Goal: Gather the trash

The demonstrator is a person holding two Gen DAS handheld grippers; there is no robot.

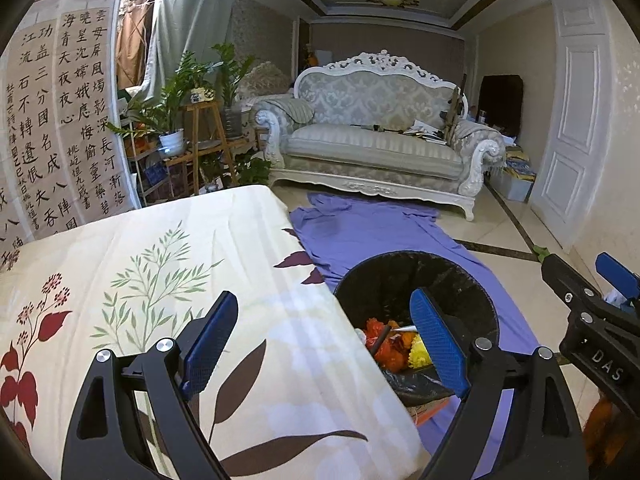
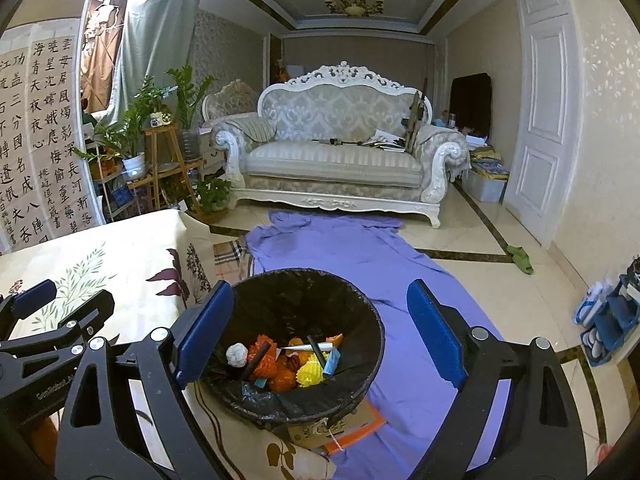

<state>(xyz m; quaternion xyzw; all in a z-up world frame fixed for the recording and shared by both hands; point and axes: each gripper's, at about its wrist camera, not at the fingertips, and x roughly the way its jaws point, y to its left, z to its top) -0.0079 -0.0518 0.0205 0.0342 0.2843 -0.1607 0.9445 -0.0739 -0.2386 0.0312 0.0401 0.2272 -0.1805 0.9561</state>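
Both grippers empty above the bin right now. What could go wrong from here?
1. The trash bin sits on a stack of cardboard and an orange book, not flat on the floor; a knock from the right gripper could tip it.
2. The purple sheet under the stack is loose and wrinkled, so the bin might slide.
3. The left gripper hangs at the edge of the floral cloth; its open fingers could snag it.

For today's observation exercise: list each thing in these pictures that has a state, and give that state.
left gripper: open, holding nothing
right gripper: open, holding nothing
trash bin: upright, lined with a black bag, partly filled
trash: inside the bin
purple cloth: spread on the floor, wrinkled
white door: looks closed
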